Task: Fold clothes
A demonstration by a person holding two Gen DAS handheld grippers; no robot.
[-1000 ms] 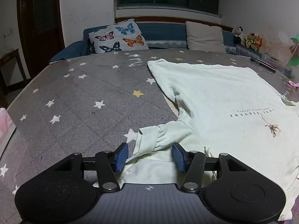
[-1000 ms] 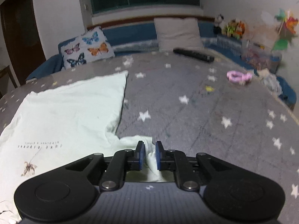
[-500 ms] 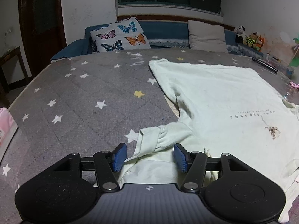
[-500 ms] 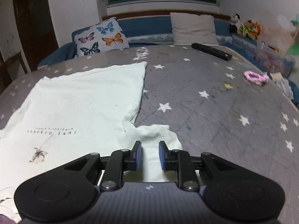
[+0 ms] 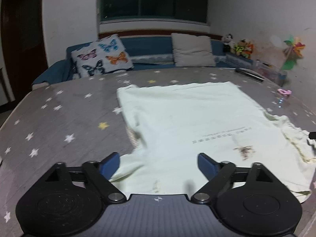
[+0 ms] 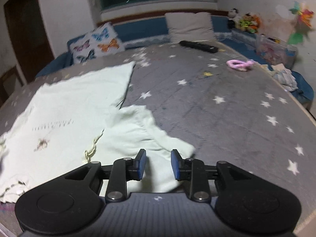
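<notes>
A pale green long-sleeved shirt [image 5: 189, 118] lies flat on the grey star-patterned bed [image 5: 69, 114], print side up. My left gripper [image 5: 159, 163] hangs over its near left edge with jaws opening wide; the folded left sleeve lies below them, untouched by the pads. In the right wrist view the shirt [image 6: 65, 108] spreads to the left and its right sleeve [image 6: 146, 136] runs toward me. My right gripper [image 6: 158, 164] has its jaws opening, with the sleeve's end lying between the blue pads, which stand clear of the cloth.
A butterfly pillow [image 5: 101, 58] and a beige pillow [image 5: 192, 49] lean at the bed's far end. A black remote [image 6: 198, 46], a pink ring toy [image 6: 239, 64] and crumpled cloth [image 6: 284, 76] lie at the right. Plush toys [image 6: 244, 20] sit on the ledge.
Both grippers have let go and opened, the left far wider. Both pulled back and the left rose, so more of the shirt shows. The right sleeve now lies stretched out.
</notes>
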